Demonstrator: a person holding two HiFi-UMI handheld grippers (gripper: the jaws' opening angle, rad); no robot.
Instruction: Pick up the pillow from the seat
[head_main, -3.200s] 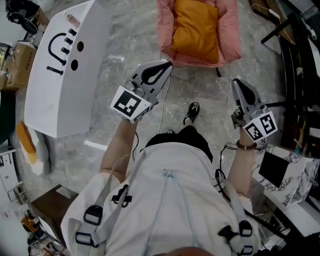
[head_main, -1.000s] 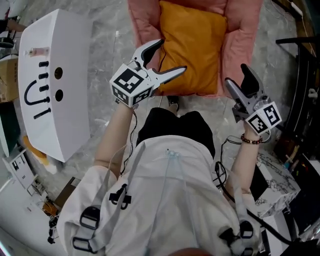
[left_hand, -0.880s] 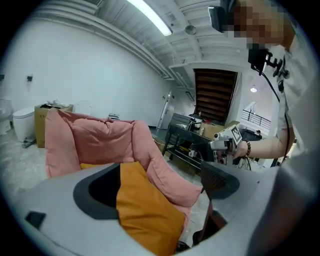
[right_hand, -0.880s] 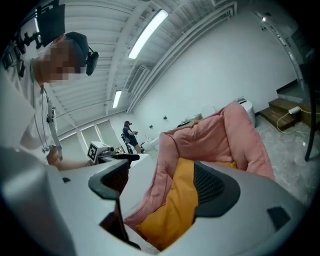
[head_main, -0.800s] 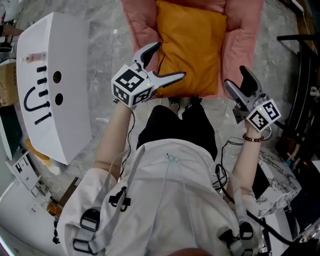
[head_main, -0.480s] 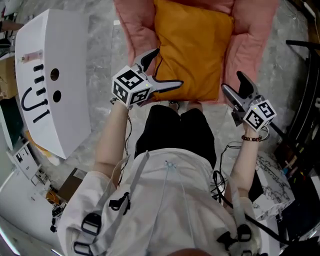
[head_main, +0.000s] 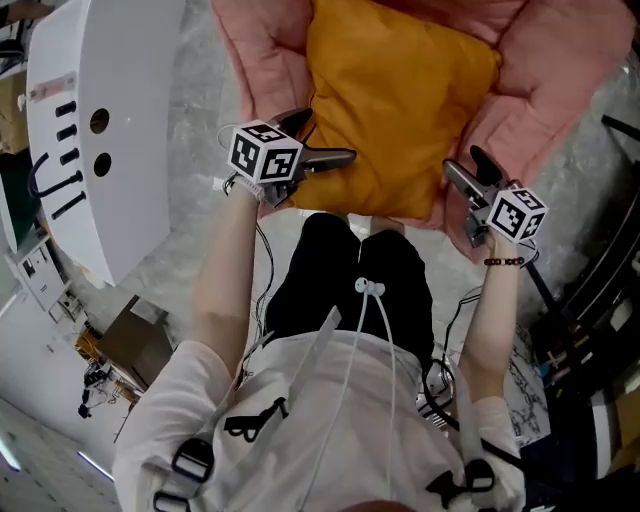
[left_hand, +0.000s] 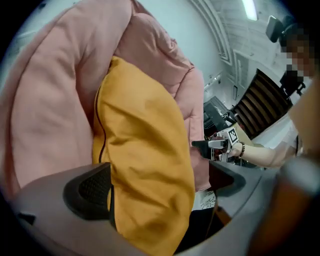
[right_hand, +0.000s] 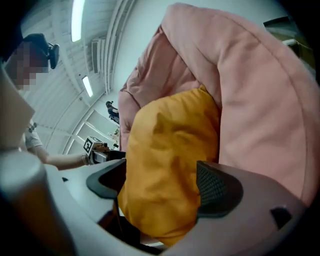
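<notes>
An orange pillow (head_main: 400, 95) lies on the pink padded seat (head_main: 255, 50). My left gripper (head_main: 322, 140) sits at the pillow's near left corner, its jaws spread wide. The left gripper view has that pillow (left_hand: 145, 160) corner between the two pads (left_hand: 92, 190), with a gap on the right side. My right gripper (head_main: 467, 170) is at the near right corner, where the pillow (right_hand: 167, 165) fills most of the space between its pads (right_hand: 217, 187). Both pairs of jaws have just been opening around the pillow; neither clamps it.
A white box with black face marks (head_main: 90, 120) stands on the marble floor to the left. Dark furniture and cables (head_main: 600, 300) crowd the right side. The person's legs in black shorts (head_main: 350, 270) are right at the seat's front edge.
Both grippers have dropped from chest height down to the pillow's near corners. The seat and pillow have come closer in the head view. The left jaws stand wider than before.
</notes>
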